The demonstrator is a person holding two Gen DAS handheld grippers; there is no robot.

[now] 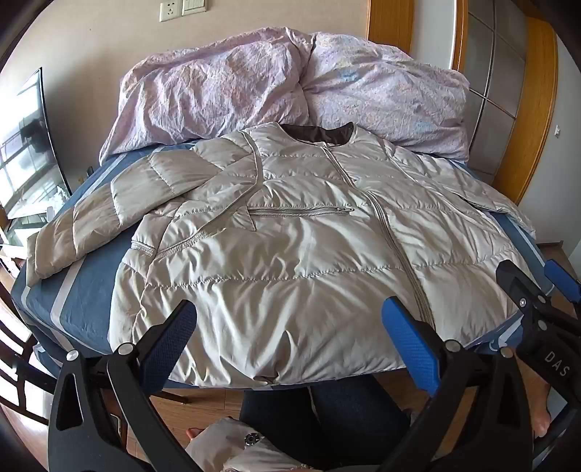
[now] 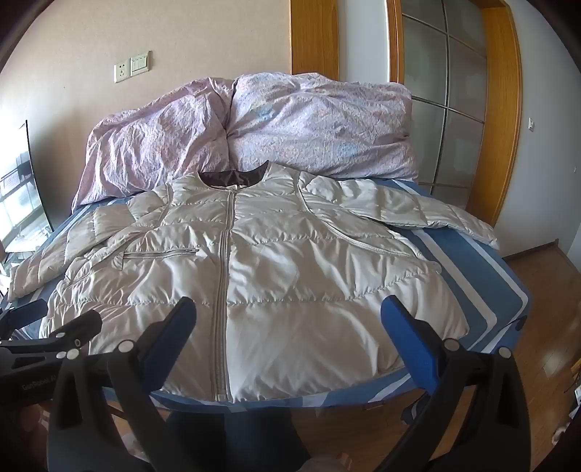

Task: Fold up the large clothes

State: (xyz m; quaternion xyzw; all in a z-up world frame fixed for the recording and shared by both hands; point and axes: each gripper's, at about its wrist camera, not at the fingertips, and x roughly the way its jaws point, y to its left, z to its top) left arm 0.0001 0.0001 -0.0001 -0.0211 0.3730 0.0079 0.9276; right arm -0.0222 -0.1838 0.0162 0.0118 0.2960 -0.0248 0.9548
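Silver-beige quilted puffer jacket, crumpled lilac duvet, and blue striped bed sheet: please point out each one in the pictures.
Silver-beige quilted puffer jacket (image 2: 290,261): right wrist view, on its front panel beside the zipper.
Crumpled lilac duvet (image 2: 308,127): right wrist view, on its right mound.
Blue striped bed sheet (image 2: 483,287): right wrist view, on a bare blue band.

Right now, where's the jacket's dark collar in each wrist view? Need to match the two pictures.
Left wrist: dark collar sits above centre, slightly right, at the top of the jacket, against the lilac duvet.
Right wrist: dark collar sits above centre, slightly left, below the duvet's middle crease.
Shared landmark: the wall socket and switch plate, upper left in both.
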